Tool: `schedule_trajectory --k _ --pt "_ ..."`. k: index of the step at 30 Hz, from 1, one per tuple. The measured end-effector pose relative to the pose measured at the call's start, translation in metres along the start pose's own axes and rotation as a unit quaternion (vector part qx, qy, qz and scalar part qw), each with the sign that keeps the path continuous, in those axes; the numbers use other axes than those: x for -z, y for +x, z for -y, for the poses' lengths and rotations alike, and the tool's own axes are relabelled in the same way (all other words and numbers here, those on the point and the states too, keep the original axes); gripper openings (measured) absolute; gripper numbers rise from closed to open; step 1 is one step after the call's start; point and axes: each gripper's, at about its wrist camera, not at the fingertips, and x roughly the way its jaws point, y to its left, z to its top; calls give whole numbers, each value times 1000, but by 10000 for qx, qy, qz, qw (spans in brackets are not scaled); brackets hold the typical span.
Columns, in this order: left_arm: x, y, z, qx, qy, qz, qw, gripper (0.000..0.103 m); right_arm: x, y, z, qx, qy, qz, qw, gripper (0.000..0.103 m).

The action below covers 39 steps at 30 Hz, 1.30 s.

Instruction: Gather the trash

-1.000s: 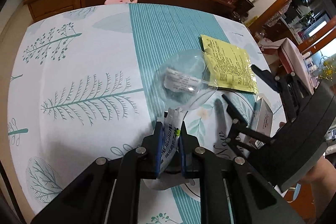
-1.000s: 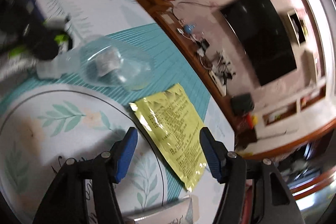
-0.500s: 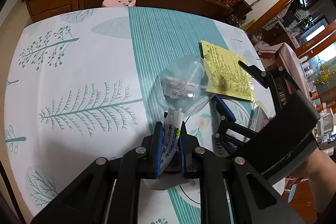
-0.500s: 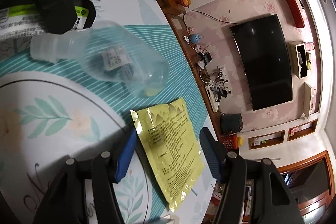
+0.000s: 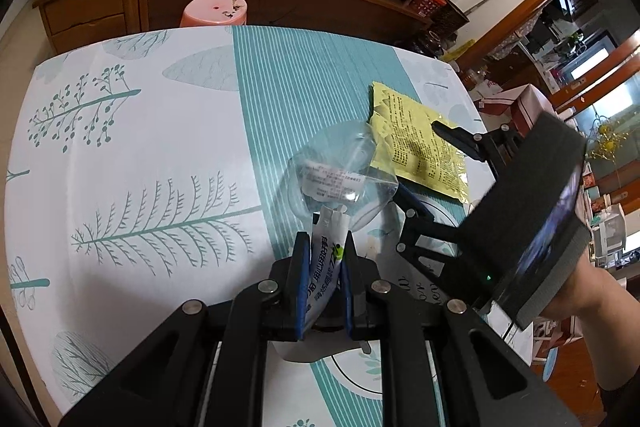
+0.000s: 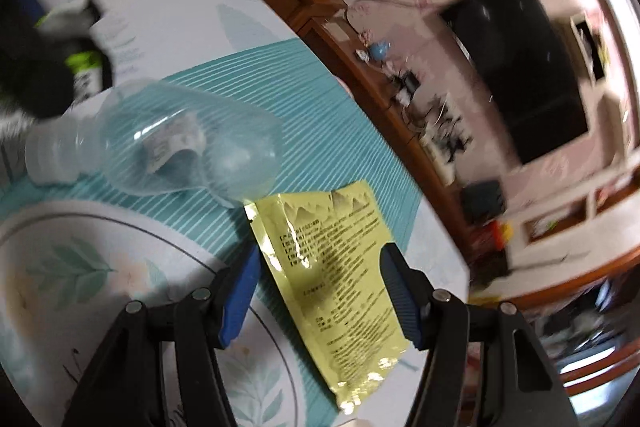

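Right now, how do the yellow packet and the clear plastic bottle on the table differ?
The yellow packet is flat and opaque, with dark print across it; the clear bottle is rounded and see-through, with only a small label. The packet lies between the open fingers of the right gripper; the bottle lies on its side, with no gripper around it. Both rest on the patterned tablecloth, close beside each other.

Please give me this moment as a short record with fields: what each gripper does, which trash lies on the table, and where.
left gripper: shut on a white sachet
right gripper: open, above the yellow packet, not gripping it
clear bottle: lying on its side on the tablecloth
yellow packet: flat, beside the bottle's base
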Motion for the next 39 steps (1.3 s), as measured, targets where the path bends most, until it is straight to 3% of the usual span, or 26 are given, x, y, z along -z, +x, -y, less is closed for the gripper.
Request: schedule_trajectory --k 3,5,8,9,10,17,21,24,30,35,39 --pt "0 -2 2 42 19 5 10000 12 2 4 15 -455 431 -110 9980 59" --pt "1 -6 3 79 41 28 10000 12 4 5 18 -688 511 -119 9963 51" --pt "2 -7 5 143 52 24 9999 12 4 4 14 -1016 482 -122 9936 24" --pt "3 -7 5 156 58 14 9999 12 2 4 11 -1132 465 -152 9924 4" --pt "3 -7 5 160 69 12 9998 12 2 6 9 -1159 466 -243 9919 0" --pt "13 -16 5 116 117 66 9998 12 12 -7 21 -1415 1209 -214 9823 0" --pt "20 -23 6 49 145 66 9999 12 21 -35 39 -1568 1893 9 9693 0" --pt "26 -31 14 57 208 90 9997 12 26 -61 59 -1704 2472 256 9535 0" --pt "46 -64 43 123 381 287 9988 12 48 -127 84 -2201 3544 724 9059 0" --pt "78 -93 76 133 472 432 9979 12 73 -173 78 -2567 3882 874 8808 0" --pt "121 -114 104 58 446 503 9977 12 106 -218 63 -2916 3973 987 8645 0"
